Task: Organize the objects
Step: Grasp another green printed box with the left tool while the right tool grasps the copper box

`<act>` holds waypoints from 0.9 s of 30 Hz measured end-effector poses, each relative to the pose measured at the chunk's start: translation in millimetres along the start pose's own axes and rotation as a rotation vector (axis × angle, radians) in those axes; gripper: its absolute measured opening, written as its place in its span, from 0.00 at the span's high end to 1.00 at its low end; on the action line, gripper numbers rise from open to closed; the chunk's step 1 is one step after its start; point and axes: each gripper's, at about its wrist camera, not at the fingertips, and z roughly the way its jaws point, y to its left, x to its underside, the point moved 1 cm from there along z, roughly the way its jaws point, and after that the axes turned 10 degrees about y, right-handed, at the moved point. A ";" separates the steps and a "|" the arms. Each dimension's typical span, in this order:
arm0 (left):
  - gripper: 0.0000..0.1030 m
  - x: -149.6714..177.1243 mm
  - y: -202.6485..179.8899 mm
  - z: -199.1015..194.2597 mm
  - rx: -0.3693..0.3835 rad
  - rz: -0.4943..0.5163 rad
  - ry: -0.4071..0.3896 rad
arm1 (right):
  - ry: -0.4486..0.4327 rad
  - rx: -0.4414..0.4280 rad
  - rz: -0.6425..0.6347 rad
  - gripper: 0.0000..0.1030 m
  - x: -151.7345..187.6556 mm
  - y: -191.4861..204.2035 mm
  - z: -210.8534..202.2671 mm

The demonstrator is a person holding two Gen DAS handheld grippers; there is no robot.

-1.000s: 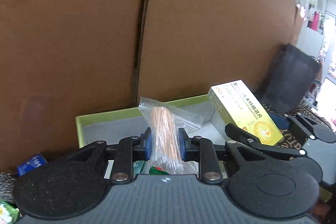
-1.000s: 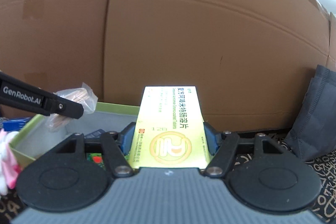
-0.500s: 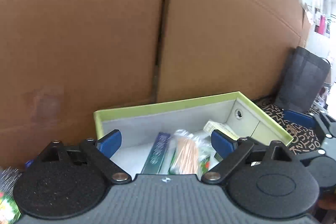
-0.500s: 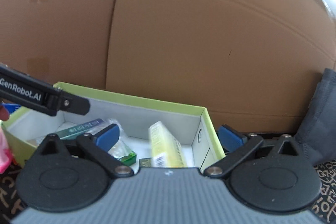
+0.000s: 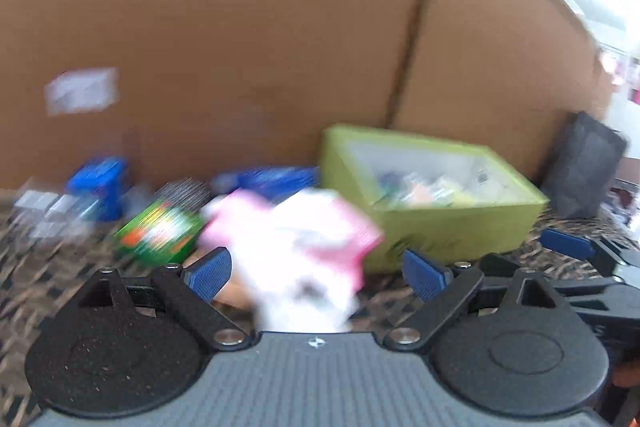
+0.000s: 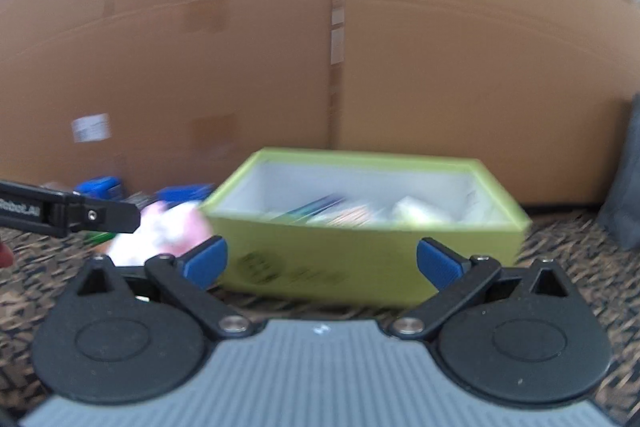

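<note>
Box (image 6: 360, 267): green, open-topped, on the patterned cloth (image 6: 560, 307) near its back edge, close to the cardboard wall (image 6: 240, 67).
Box contents: several small packs lying jumbled on the pale floor; a dark flat pack toward the left, an orange-tinted bundle mid, a pale pack toward the right. Blur hides the labels.
Left of box, on the cloth: pink-and-white item (image 5: 296, 239) touching or just beside the box's left corner, I cannot tell which; green pack (image 5: 160, 231); blue packs (image 5: 100, 183) along the wall.
My left gripper (image 5: 316, 275): jaws have just been opening and stand wide, holding nothing; the pink-and-white item shows between them, pads clear of it.
My right gripper (image 6: 320, 263): jaws have just been opening and stand fully wide, holding nothing; box front straight ahead, not touched.
</note>
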 end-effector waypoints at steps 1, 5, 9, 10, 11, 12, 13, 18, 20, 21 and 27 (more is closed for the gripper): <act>0.07 6.3 11.4 -3.2 -0.017 -0.024 0.020 | 0.019 -0.036 -0.009 0.00 3.9 14.7 -5.6; 0.08 32.5 59.7 -13.7 -0.089 -0.162 0.074 | 0.070 -0.222 -0.077 0.05 12.6 73.4 -8.9; 0.08 42.2 99.1 -38.0 -0.157 -0.233 0.052 | 0.091 -0.302 -0.222 0.34 2.9 134.9 6.6; 0.08 42.9 106.0 -42.3 -0.172 -0.238 0.040 | 0.089 -0.318 -0.245 0.41 -1.1 142.9 8.6; 0.08 41.3 110.8 -42.7 -0.180 -0.242 0.029 | 0.088 -0.334 -0.262 0.43 -5.0 151.0 11.4; 0.07 41.0 115.9 -44.0 -0.187 -0.249 0.021 | 0.088 -0.352 -0.276 0.43 -7.9 160.2 18.4; 0.07 40.2 119.6 -43.7 -0.192 -0.261 0.019 | 0.092 -0.369 -0.289 0.43 -12.2 168.8 26.4; 0.08 33.7 132.7 -35.4 -0.164 -0.247 0.034 | 0.137 -0.360 -0.355 0.43 -22.1 190.2 66.2; 0.08 28.8 132.8 -25.7 -0.159 -0.208 0.049 | 0.170 -0.326 -0.354 0.44 -23.8 187.0 86.2; 0.08 25.6 133.9 -20.4 -0.150 -0.195 0.057 | 0.174 -0.311 -0.346 0.44 -24.5 182.3 93.3; 0.08 -7.4 127.5 21.8 -0.115 -0.112 0.072 | 0.247 -0.258 -0.263 0.44 -26.5 154.8 115.5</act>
